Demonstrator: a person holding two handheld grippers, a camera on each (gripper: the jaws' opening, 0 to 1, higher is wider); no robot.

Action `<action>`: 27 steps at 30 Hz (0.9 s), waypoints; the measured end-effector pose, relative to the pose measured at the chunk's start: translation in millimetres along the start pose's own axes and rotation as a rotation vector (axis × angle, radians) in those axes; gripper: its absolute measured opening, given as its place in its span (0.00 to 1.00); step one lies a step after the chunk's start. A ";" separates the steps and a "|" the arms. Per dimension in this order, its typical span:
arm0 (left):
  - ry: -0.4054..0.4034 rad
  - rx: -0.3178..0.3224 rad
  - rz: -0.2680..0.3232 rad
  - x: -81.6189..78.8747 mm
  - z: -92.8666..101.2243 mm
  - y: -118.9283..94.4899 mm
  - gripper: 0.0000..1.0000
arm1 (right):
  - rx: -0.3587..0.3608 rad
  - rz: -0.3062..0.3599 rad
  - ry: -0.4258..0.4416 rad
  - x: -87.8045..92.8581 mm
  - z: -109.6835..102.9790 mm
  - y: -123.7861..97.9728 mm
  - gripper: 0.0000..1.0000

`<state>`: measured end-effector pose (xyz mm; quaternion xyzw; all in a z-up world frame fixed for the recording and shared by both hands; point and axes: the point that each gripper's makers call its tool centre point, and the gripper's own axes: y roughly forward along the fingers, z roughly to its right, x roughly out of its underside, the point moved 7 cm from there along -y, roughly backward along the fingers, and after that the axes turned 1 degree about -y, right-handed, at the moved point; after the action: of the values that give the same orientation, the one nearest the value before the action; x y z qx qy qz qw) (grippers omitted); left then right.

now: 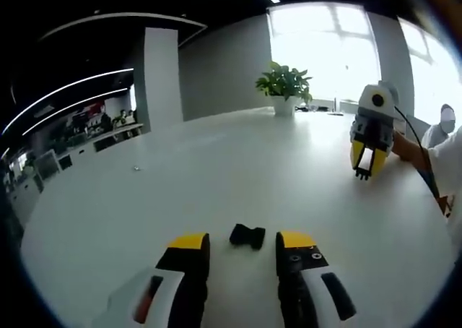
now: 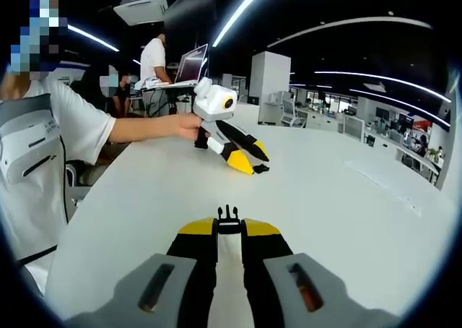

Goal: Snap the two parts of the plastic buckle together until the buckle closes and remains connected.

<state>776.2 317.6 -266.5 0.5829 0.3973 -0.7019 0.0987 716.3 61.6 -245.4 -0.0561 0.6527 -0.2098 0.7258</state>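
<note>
A small black buckle part (image 1: pixel 247 235) lies on the white table (image 1: pixel 216 162), between and just ahead of the yellow tips of my left gripper (image 1: pixel 243 240), which is open. In the right gripper view this same left gripper (image 2: pixel 249 163) is held by a hand, with that black part (image 2: pixel 260 169) at its tips. My right gripper (image 2: pixel 229 228) is shut on the other buckle part (image 2: pixel 229 215), black, its prongs sticking out forward. From the left gripper view the right gripper (image 1: pixel 363 167) hangs above the table at the far right.
A potted plant (image 1: pixel 284 86) stands at the table's far edge by the bright window. The person in a white shirt (image 2: pixel 43 147) sits at the table's side. Behind, another person stands by a laptop (image 2: pixel 189 64).
</note>
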 end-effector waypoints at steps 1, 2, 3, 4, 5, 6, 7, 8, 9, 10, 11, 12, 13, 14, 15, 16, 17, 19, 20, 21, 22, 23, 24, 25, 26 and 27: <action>-0.001 0.000 0.001 -0.2 0.2 -0.1 0.33 | 0.000 0.000 0.001 0.0 0.1 0.1 0.11; 0.000 0.003 0.001 -0.2 0.5 -0.1 0.32 | -0.001 0.001 0.001 -0.3 0.0 0.3 0.11; 0.001 0.005 0.001 -0.1 0.9 -0.2 0.31 | -0.002 0.001 0.002 -0.5 -0.3 0.5 0.11; 0.002 0.006 0.000 0.0 1.1 -0.3 0.31 | -0.003 0.002 0.001 -0.8 -0.7 0.6 0.11; 0.003 0.006 -0.001 0.1 1.1 -0.2 0.30 | -0.004 0.002 0.000 -1.0 -1.0 0.6 0.11; 0.005 0.005 -0.002 0.3 1.4 -0.2 0.30 | -0.004 0.003 0.000 -1.2 -1.3 0.6 0.11; 0.004 0.007 -0.003 0.4 1.5 -0.2 0.29 | -0.005 0.004 0.000 -1.3 -1.4 0.7 0.11; 0.004 0.009 -0.002 0.4 1.5 0.1 0.28 | -0.005 0.003 0.000 -1.3 -1.5 0.9 0.11; 0.004 0.010 -0.001 0.2 1.3 0.3 0.28 | -0.005 0.003 -0.001 -1.3 -1.5 1.0 0.11; 0.003 0.010 0.000 0.1 1.0 0.5 0.27 | -0.006 0.002 -0.001 -1.2 -1.5 1.1 0.11; 0.003 0.010 -0.001 -0.1 0.7 0.6 0.27 | -0.007 0.000 -0.001 -1.0 -1.6 1.2 0.11; 0.005 0.010 0.000 -0.5 0.4 0.7 0.25 | -0.008 -0.001 -0.001 -0.8 -1.6 1.3 0.11; 0.006 0.011 0.000 -0.6 0.3 0.7 0.25 | -0.008 -0.002 -0.001 -0.8 -1.5 1.3 0.11; 0.006 0.016 0.000 -0.6 1.0 0.5 0.24 | -0.008 -0.002 -0.001 -0.9 -1.4 1.3 0.11; 0.004 0.018 -0.001 -0.7 1.4 0.4 0.23 | -0.009 -0.002 -0.002 -1.1 -1.1 1.2 0.11; 0.002 0.020 -0.001 -0.7 1.9 0.5 0.22 | -0.009 -0.002 -0.002 -1.3 -1.1 1.2 0.11; 0.003 0.023 0.000 -0.8 2.2 0.5 0.21 | -0.009 0.000 -0.002 -1.8 -1.2 1.2 0.11; 0.005 0.028 0.001 -0.9 2.8 0.6 0.19 | -0.010 -0.001 -0.004 -2.2 -1.0 1.0 0.11; 0.010 0.035 0.002 -0.9 3.5 0.6 0.18 | -0.009 -0.001 -0.004 -2.2 -0.9 1.0 0.11; 0.012 0.037 0.002 -0.9 3.9 0.6 0.18 | -0.009 -0.001 -0.004 -2.2 -0.8 0.9 0.11; 0.012 0.035 0.002 -0.9 4.0 0.6 0.17 | -0.009 -0.001 -0.004 -2.3 -0.8 0.8 0.11; 0.013 0.033 0.002 -1.0 4.0 0.6 0.17 | -0.008 -0.002 -0.004 -2.3 -0.6 0.7 0.11; 0.015 0.032 0.003 -1.0 4.0 0.6 0.17 | -0.007 -0.001 -0.005 -2.3 -0.4 0.6 0.11; 0.017 0.032 0.003 -1.1 4.0 0.5 0.17 | -0.008 -0.001 -0.003 -2.4 -0.4 0.6 0.11; 0.016 0.030 0.002 -1.0 4.2 0.3 0.17 | -0.008 0.001 -0.002 -2.4 -0.4 0.6 0.11; 0.013 0.029 0.001 -0.9 4.2 0.2 0.17 | -0.008 0.001 -0.002 -2.4 -0.4 0.6 0.11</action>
<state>773.5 314.3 -265.8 0.5892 0.3873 -0.7037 0.0879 716.0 63.2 -243.4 -0.0590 0.6529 -0.2067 0.7263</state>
